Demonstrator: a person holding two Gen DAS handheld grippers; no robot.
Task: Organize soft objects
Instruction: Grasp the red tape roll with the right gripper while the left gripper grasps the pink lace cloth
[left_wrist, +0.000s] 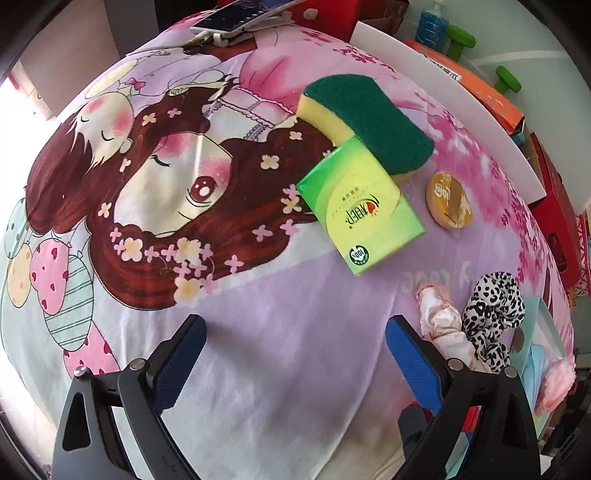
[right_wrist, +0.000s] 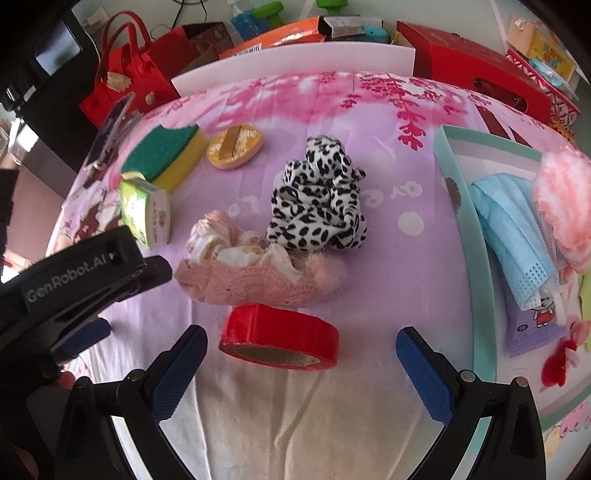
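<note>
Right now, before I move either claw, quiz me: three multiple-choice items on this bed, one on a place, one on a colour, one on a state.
1. The green-topped yellow sponge rests partly on:
A. green tissue pack
B. red tape roll
C. leopard-print cloth

2. The tape roll nearest the right claw is:
A. blue
B. red
C. yellow

3. The left claw is:
A. shut on a sock
B. shut on nothing
C. open

Answers: 1 A, the sponge overlaps the green tissue pack. 2 B, its band is red. 3 C, its blue pads stand wide apart over bare sheet.
</note>
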